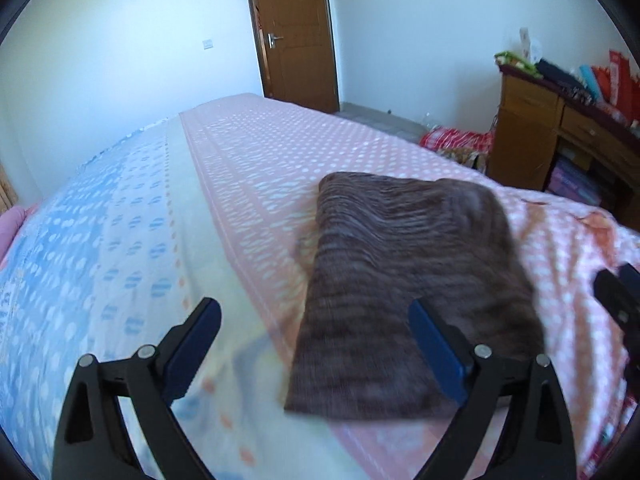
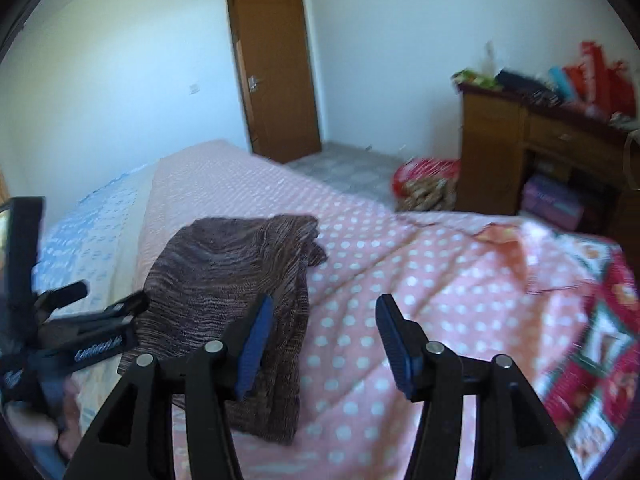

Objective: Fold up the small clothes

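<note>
The brown garment (image 1: pixel 404 292) lies folded on the pink dotted bed (image 1: pixel 256 152), just ahead of our grippers and between them. Our left gripper (image 1: pixel 316 320) hangs above its left edge, jaws spread wide, nothing in them. Our right gripper (image 2: pixel 324 320) hangs over its right edge, jaws released and empty. Beyond the bed stand a door (image 2: pixel 276 76) ahead and a desk (image 2: pixel 532 148) off to the right.
</note>
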